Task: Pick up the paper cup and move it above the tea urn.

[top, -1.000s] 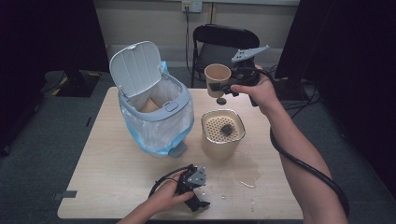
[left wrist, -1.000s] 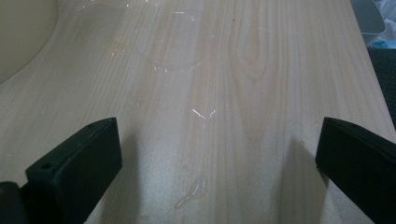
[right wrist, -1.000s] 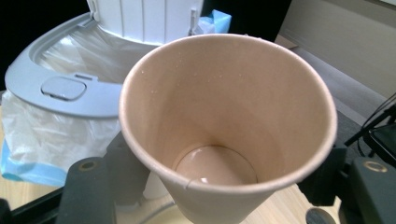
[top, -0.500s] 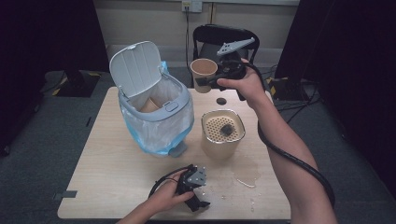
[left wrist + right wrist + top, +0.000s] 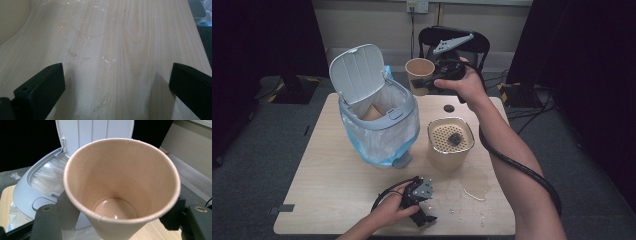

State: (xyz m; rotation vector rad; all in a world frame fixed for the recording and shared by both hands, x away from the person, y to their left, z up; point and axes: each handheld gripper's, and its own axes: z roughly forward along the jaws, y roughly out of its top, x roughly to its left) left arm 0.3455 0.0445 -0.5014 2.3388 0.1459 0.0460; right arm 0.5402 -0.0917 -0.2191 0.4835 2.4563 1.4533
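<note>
My right gripper is shut on a brown paper cup, held upright in the air past the table's far edge, to the right of the bin. In the right gripper view the paper cup sits between the jaws, with a wet bottom and no drink in it. The grey bin stands at the table's back left with its lid up and a blue bag liner; another brown cup lies inside. My left gripper rests open on the tabletop near the front edge, with only bare wood between its jaws.
A beige container with a perforated strainer top stands right of the bin, something dark on the strainer. A small black cap lies behind it. Spilled liquid glistens on the table front right. A black chair stands beyond the table.
My right hand has carried the cup leftward and slightly up, from above the strainer container's far side toward the bin. The left gripper has stayed put.
</note>
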